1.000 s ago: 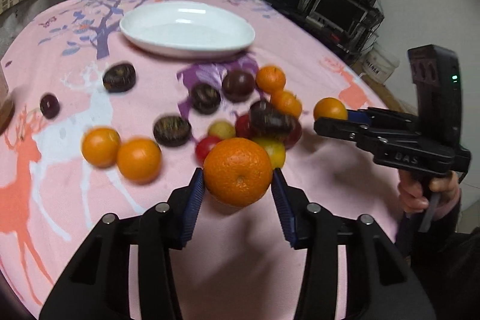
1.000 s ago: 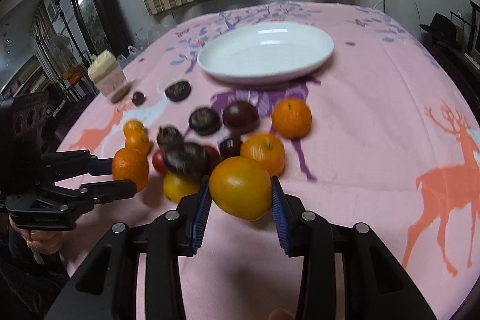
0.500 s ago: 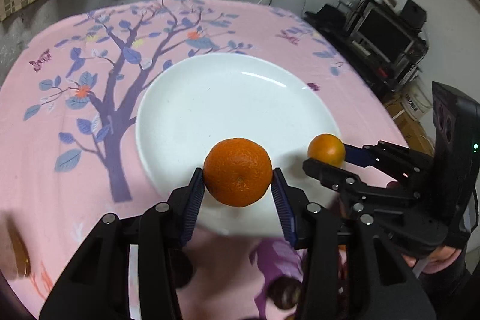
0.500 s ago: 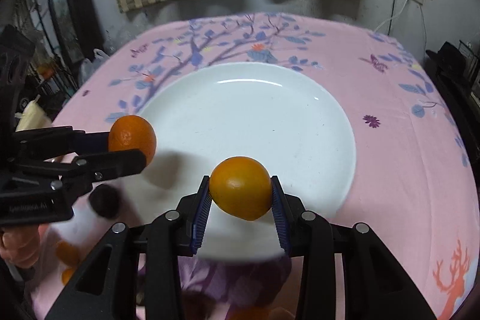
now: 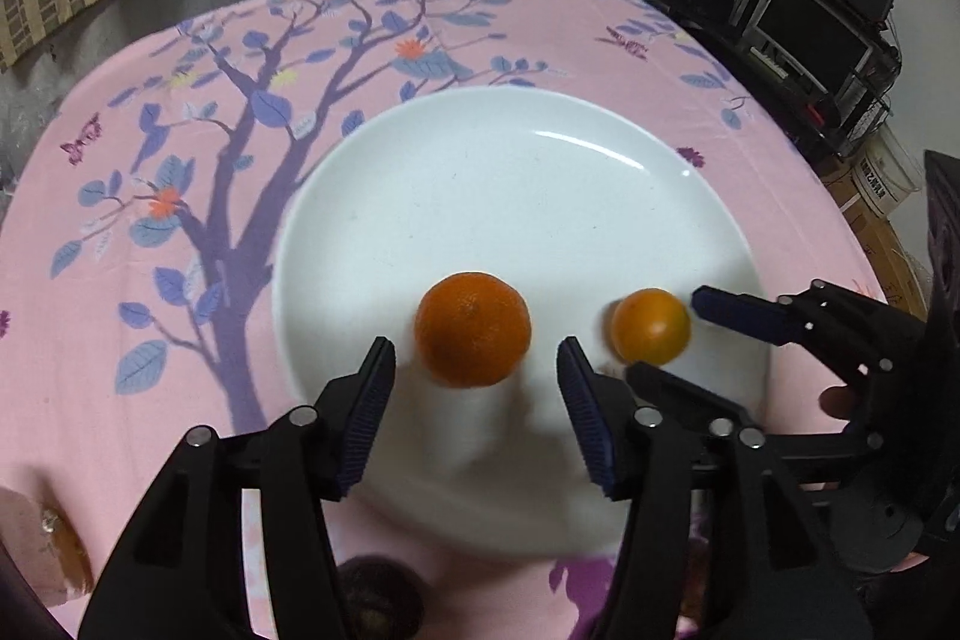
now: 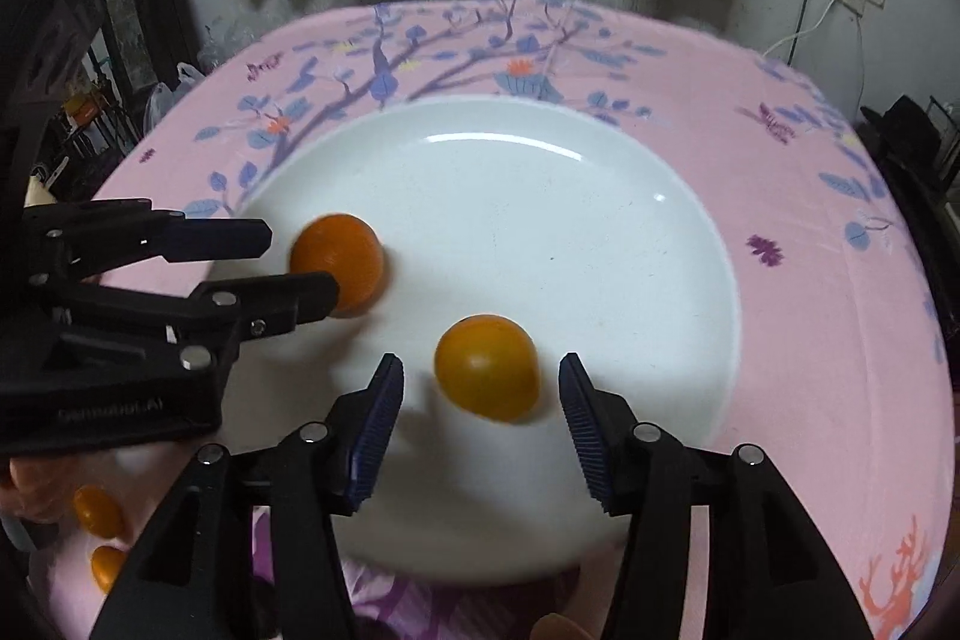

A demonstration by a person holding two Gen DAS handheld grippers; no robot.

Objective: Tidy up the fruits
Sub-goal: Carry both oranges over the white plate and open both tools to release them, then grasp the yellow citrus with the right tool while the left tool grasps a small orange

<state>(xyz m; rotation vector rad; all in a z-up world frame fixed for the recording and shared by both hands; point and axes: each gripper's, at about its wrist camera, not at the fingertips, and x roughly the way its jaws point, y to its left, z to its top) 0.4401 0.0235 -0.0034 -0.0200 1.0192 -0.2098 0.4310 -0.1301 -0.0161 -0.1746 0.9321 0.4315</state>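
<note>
A white plate (image 5: pixel 510 172) lies on the pink tablecloth; it also shows in the right wrist view (image 6: pixel 540 196). A deep orange mandarin (image 5: pixel 473 328) sits on the plate's near part, between the spread fingers of my open left gripper (image 5: pixel 477 370), touching neither pad. A lighter orange fruit (image 6: pixel 486 367) sits on the plate between the spread fingers of my open right gripper (image 6: pixel 480 388). In the left wrist view that fruit (image 5: pixel 651 325) and the right gripper (image 5: pixel 690 334) are at the right. In the right wrist view the mandarin (image 6: pixel 339 262) and the left gripper (image 6: pixel 282 262) are at the left.
A dark fruit (image 5: pixel 378 598) lies on the cloth just below the plate. Two small orange fruits (image 6: pixel 99 511) lie at the lower left of the right wrist view. Shelves with electronics (image 5: pixel 810 28) stand beyond the table's right edge. A curtained wall stands behind the table.
Both grippers carried their fruits from the pile to the plate, lowered them and opened. Both fruits now lie free on the plate.
</note>
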